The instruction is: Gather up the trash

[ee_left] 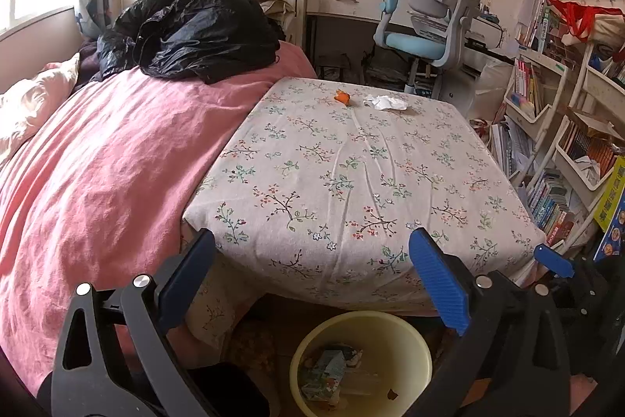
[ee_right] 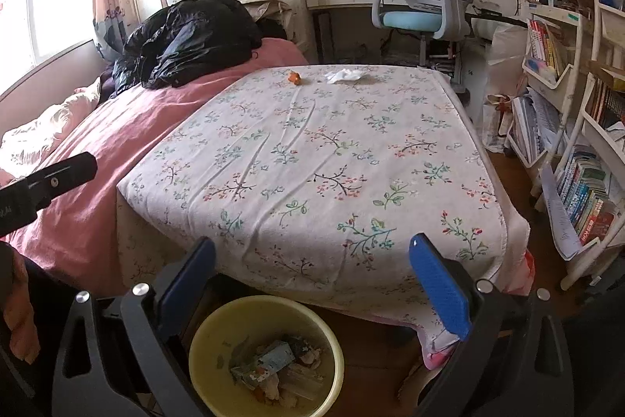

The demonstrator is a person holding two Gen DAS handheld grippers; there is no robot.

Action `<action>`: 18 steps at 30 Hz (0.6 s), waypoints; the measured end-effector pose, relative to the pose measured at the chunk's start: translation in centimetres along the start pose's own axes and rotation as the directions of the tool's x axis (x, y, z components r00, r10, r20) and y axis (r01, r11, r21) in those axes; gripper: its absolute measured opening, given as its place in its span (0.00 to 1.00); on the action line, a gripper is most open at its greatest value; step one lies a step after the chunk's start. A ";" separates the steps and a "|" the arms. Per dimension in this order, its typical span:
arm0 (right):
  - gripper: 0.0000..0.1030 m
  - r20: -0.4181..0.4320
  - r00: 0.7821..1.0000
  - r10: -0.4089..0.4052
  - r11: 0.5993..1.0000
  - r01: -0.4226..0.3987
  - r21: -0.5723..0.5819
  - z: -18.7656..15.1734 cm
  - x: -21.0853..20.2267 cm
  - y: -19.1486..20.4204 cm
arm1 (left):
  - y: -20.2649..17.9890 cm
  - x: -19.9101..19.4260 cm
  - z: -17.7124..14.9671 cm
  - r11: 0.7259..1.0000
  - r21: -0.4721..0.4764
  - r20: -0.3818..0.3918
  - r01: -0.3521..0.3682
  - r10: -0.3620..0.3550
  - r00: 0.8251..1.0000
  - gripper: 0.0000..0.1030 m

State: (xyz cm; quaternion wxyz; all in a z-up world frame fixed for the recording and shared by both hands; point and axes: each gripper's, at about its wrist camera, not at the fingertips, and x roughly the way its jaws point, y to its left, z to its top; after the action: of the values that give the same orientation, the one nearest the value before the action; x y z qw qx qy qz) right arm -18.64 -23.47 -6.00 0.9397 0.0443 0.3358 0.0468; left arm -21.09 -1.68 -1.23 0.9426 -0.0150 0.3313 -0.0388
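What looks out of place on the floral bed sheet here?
Two stray bits lie side by side near the far edge of the floral bed sheet: a small orange scrap and a crumpled white tissue. Neither is in the yellow plastic bin.

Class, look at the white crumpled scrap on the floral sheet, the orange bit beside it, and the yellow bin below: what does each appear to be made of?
White scrap: probably tissue paper, matte, with soft crumpled folds. Orange bit: unclear, too small to tell; possibly fruit peel or a plastic wrapper. Yellow bin: likely plastic, judging by its smooth, even, slightly glossy wall and thin rim. Floral sheet: woven cotton-like cloth, matte, with fine creases.
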 end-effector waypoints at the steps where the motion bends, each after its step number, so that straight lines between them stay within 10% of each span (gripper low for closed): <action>1: 0.93 -0.004 1.000 0.001 1.000 -0.001 -0.003 0.0 0.1 0.1 | 0.0 0.0 0.0 1.000 0.000 0.000 0.000 0.000 1.000 0.93; 18: 0.93 -0.004 1.000 -0.003 1.000 0.003 -0.014 -0.1 0.1 0.4 | -0.2 0.2 -0.2 1.000 0.009 -0.005 -0.001 0.001 1.000 0.93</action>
State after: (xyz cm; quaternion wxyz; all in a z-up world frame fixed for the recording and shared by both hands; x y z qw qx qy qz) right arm -18.64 -23.07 -6.09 0.9394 0.0374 0.3374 0.0479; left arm -21.07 -1.87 -1.48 0.9418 -0.0103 0.3336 -0.0397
